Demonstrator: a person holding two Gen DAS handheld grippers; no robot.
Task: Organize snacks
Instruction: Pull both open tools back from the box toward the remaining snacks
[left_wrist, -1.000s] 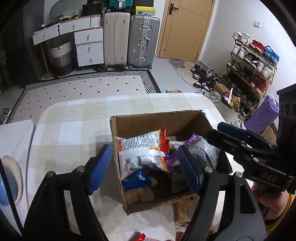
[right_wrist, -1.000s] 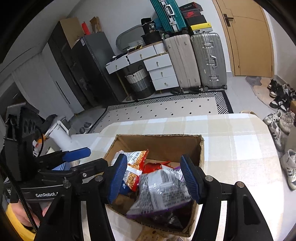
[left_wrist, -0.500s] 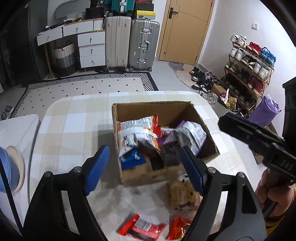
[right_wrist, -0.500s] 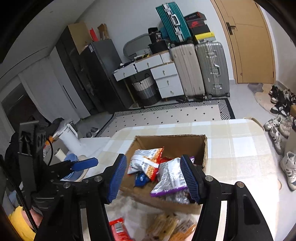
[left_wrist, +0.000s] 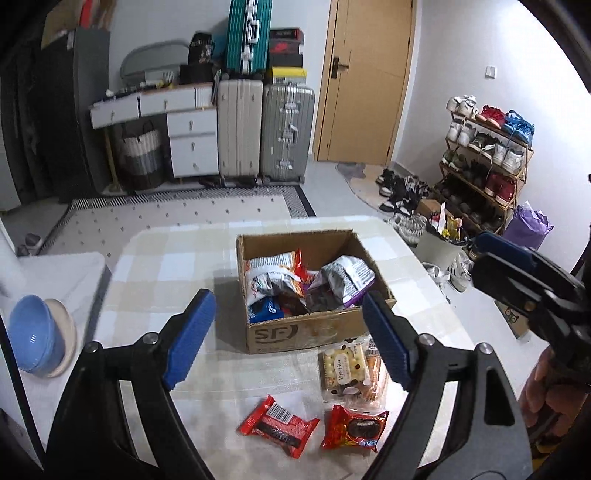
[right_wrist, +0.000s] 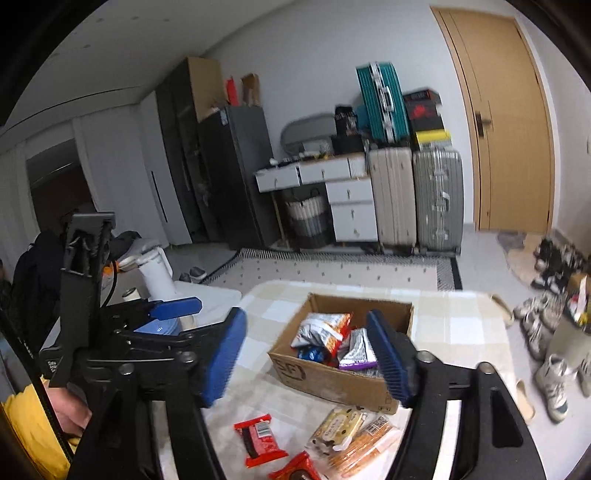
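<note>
A cardboard box (left_wrist: 306, 334) (right_wrist: 332, 380) on the checked table holds several snack bags, among them a purple and grey bag (left_wrist: 345, 277) (right_wrist: 356, 352) and a red and white bag (left_wrist: 275, 275). In front of the box lie a red wrapper (left_wrist: 277, 424) (right_wrist: 258, 439), a red cookie pack (left_wrist: 354, 428) and a clear biscuit pack (left_wrist: 345, 369) (right_wrist: 338, 430). My left gripper (left_wrist: 286, 338) hangs above and in front of the box, its jaws opening with nothing between them. My right gripper (right_wrist: 310, 356) is also back from the box, jaws opening and empty.
Blue and beige bowls (left_wrist: 35, 338) stand on a white side surface at the left. The table's far edge drops to a patterned rug (left_wrist: 177, 218). Suitcases (left_wrist: 266, 136), drawers and a shoe rack (left_wrist: 484, 162) line the room. A hand in a yellow sleeve (right_wrist: 33, 424) holds the left gripper.
Both grippers drew back and up from the box. The right gripper let go of the purple and grey bag, which now lies in the box, and both sets of jaws widened.
</note>
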